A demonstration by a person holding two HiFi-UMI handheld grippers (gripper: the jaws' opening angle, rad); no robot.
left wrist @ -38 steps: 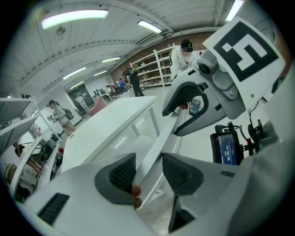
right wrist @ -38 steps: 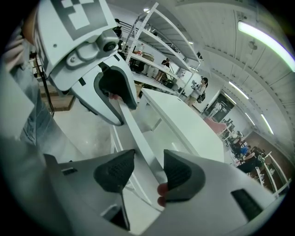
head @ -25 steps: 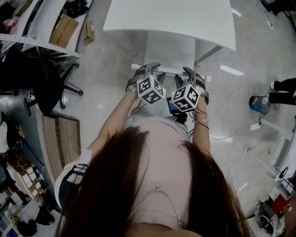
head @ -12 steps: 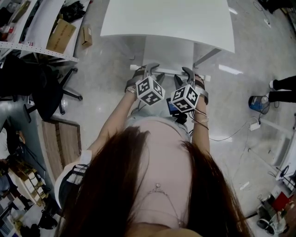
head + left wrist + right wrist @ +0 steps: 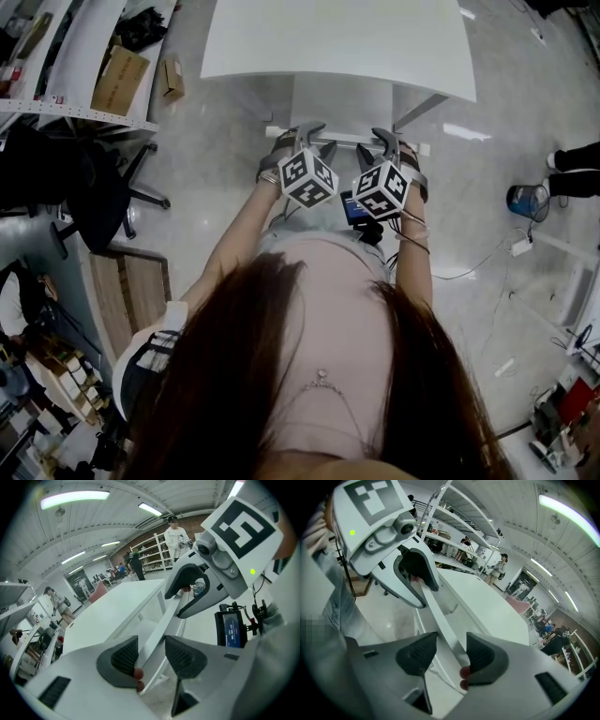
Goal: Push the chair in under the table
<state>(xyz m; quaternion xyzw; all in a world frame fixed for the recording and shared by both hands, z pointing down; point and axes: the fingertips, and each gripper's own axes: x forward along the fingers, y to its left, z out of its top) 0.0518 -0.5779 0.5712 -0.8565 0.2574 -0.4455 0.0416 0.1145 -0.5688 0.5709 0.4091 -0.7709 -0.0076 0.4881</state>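
step: pushing under way; chair [image 5: 343,101] seat sits partly beneath the table [image 5: 337,37]
left gripper [image 5: 146,656]: jaws narrow, clamped on the back rail [image 5: 161,625]
right gripper [image 5: 451,656]: same narrow hold on that rail
next: probably an even forward shove, both sides together

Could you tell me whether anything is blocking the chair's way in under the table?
Nothing visible does. The chair sits partly under the table already, beside its slanted leg; the left gripper and right gripper clasp its back rail.
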